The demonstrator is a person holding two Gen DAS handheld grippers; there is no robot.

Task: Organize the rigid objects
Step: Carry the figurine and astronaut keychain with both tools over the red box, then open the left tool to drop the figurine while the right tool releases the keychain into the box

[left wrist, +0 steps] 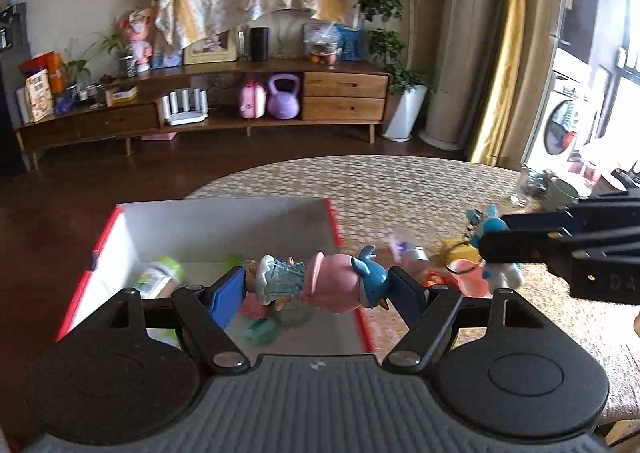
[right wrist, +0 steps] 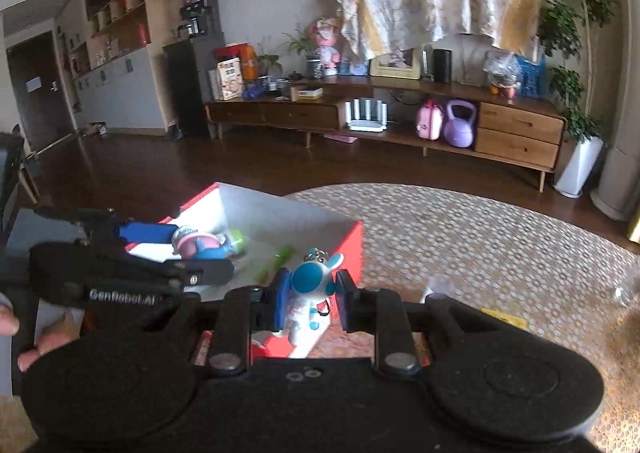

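Note:
My left gripper (left wrist: 318,285) is shut on a pink pig figure with a blue shark piece (left wrist: 336,285), held sideways over the red-and-white box (left wrist: 224,221). It also shows in the right wrist view (right wrist: 200,243), above the box (right wrist: 352,249). My right gripper (right wrist: 310,291) is shut on a blue-and-white figure keychain (right wrist: 310,285), held over the box's near right corner. In the left wrist view this gripper (left wrist: 492,249) comes in from the right with the keychain (left wrist: 490,225).
Inside the box lie a green-capped bottle (left wrist: 160,275), a teal toy (left wrist: 260,331) and other small items. More toys (left wrist: 456,257) lie on the patterned table (left wrist: 420,189) right of the box. A glass jar (left wrist: 528,185) stands at the table's far right.

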